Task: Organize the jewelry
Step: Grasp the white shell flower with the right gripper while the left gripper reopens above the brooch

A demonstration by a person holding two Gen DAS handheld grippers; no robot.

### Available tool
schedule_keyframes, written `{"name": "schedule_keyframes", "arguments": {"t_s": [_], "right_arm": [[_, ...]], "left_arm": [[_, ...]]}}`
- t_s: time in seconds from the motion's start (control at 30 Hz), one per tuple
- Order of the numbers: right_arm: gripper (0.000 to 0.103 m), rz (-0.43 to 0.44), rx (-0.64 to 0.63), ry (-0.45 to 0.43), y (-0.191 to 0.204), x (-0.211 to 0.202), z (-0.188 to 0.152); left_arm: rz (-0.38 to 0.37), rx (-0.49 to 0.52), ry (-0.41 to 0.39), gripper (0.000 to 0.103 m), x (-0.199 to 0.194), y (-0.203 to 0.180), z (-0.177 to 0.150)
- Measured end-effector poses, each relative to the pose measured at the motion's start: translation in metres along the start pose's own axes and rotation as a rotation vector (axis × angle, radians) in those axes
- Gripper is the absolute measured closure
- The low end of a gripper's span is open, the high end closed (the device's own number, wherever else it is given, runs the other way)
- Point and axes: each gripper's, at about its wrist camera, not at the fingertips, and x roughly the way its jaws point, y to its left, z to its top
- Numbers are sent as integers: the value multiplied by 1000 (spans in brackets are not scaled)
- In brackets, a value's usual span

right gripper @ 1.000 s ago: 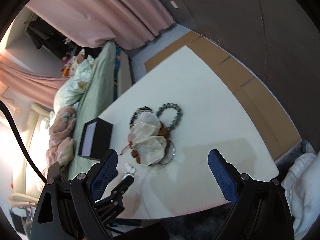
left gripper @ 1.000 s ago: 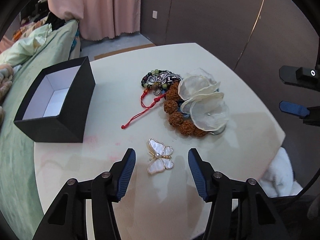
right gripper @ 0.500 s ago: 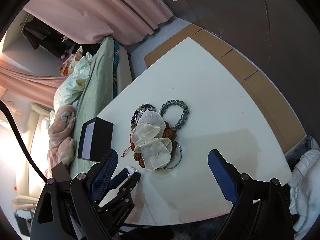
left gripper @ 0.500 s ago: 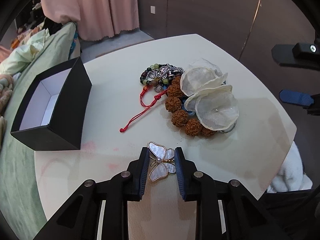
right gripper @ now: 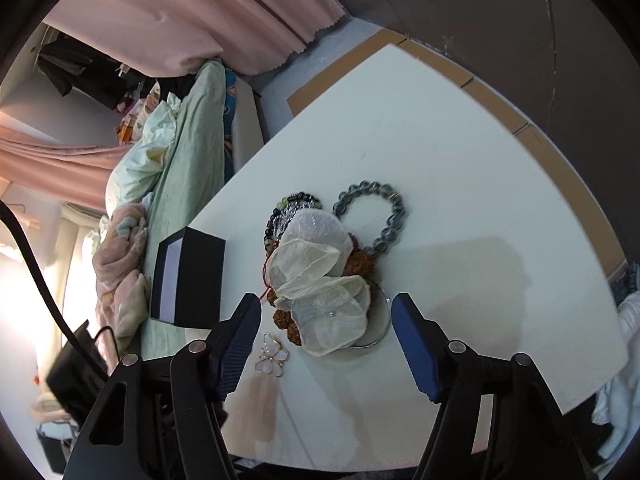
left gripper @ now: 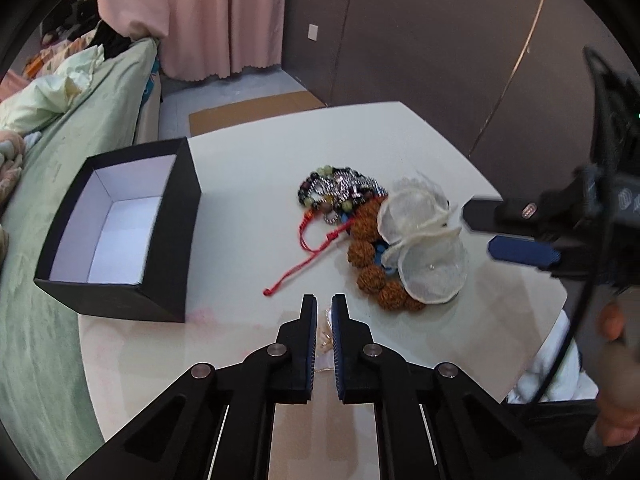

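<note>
Black card makes up the open box (left gripper: 168, 240), which stands empty at the left edge of the pale surface (left gripper: 248, 168), against the green bed (left gripper: 80, 140). Just right of it, at the near edge, the left tool (left gripper: 324, 300) has its jaws all but together, and a sliver of the butterfly brooch (right gripper: 272, 357) shows in the slit. The right wrist view, though, shows the brooch lying flat on the surface with no finger visibly on it, so I cannot tell whether it is really gripped.

Further right lies the heap: mixed beads (left gripper: 340, 192), a red cord (left gripper: 304, 260), a brown bead bracelet (left gripper: 364, 256) and a white fabric flower (left gripper: 432, 276) on top, with a grey bead bracelet (right gripper: 372, 216) beyond. The right tool (right gripper: 326, 302) hangs over the flower; its jaws have just been closing but stand wide, pressing on nothing.

The step in hand looks like picking up the brooch. Next comes a check of that grip, then a carry left to the box.
</note>
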Motion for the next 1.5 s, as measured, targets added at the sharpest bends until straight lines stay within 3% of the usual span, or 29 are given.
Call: {"name": "schedule_keyframes", "arguments": {"t_s": [0.23,0.3,0.37,0.4,0.47,0.6,0.7,0.77,0.83,0.9,1.03,1.3,1.37,1.5], "right_arm": [[34,-60,-26,25,9,17,-5],[48,-79,-31,24,9,19,-5],[94,-73,-31,32,7,23,-7],[98,-64,-21,42,5,24,-7],[100,-28,4,40,0,24,-9],[100,2,-16,-44,4,4,-8],[100,36,-22,-80,6,-11,-6],[100,52,-21,-91,5,-17,-5],[100,53,-24,-96,5,-21,-4],[100,51,-29,-97,4,-24,-2],[100,51,-39,-90,4,-28,-2],[100,41,-51,-84,0,-34,-5],[100,41,-52,-83,-1,-35,-7],[100,41,-52,-84,-2,-36,-7]], "left_arm": [[-38,-53,-33,95,-15,14,8],[-53,-53,-36,95,-17,15,9],[-47,-53,-26,95,-15,15,9],[-51,-55,-12,95,-12,14,9],[-67,-53,25,95,-5,12,6],[-97,-39,94,94,12,4,-3],[-74,-16,119,92,21,-3,-9],[-58,-2,115,74,22,-5,-10],[-66,-8,113,38,22,-6,-11],[-66,-9,93,34,20,-9,-12],[-52,13,90,34,18,-15,-15],[57,74,65,35,18,-24,-30],[86,93,53,40,19,-27,-33],[118,95,34,71,17,-23,-33]]}}
